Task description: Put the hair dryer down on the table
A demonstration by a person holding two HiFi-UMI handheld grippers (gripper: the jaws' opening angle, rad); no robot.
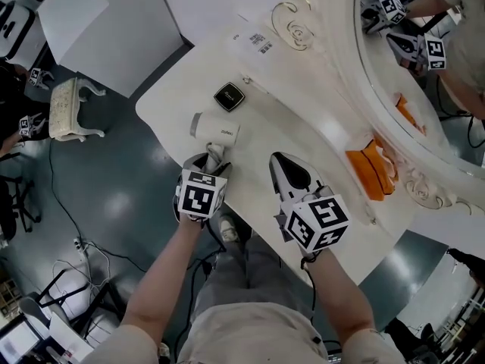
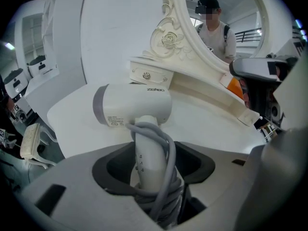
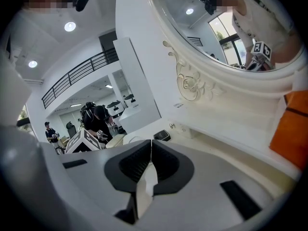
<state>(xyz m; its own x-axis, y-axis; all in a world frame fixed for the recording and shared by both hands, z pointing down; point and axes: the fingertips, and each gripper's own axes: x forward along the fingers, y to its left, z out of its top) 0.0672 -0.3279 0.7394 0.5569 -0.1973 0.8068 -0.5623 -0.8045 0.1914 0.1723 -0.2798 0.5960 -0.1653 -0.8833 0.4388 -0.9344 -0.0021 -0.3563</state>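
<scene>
White dressing table [image 1: 307, 131] under an ornate mirror [image 1: 424, 74], my left gripper [image 1: 210, 160] clamped on the cord-wrapped handle of the hair dryer [image 1: 216, 130] — its body over the table's near edge, my right gripper [image 1: 282, 165] pressed together, empty

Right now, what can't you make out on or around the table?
Underside of dryer: left gripper view, its body hides whether it touches the table.
End of cord: same view, buried in the left gripper.
Orange item: right gripper view, cut off by the edge.
</scene>
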